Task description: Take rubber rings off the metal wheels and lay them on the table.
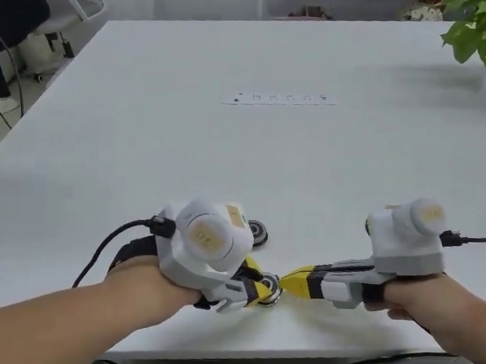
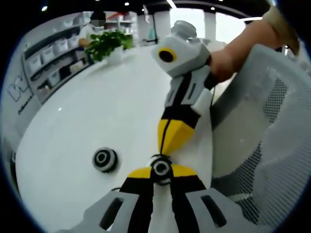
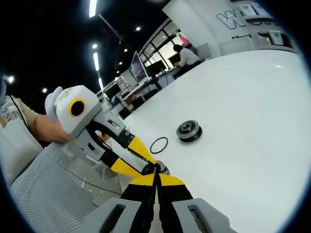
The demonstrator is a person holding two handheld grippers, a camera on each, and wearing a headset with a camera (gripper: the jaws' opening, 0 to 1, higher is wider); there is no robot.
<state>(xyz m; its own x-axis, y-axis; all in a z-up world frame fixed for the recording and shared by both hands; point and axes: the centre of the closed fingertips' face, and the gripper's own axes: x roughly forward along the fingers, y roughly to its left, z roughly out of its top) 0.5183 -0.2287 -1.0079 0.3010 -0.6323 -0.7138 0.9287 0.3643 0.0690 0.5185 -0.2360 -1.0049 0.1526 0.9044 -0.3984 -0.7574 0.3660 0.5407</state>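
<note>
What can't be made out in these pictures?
- Head view: the held wheel is mostly covered by yellow claw tips; whether its rubber ring is on is unclear.
- Head view: the second wheel is half hidden behind the left claw body.
- Right gripper view: the right claw has its tips together; whether they pinch anything is too small to tell.
- Head view: marks on the far strip are too small to read.
</note>
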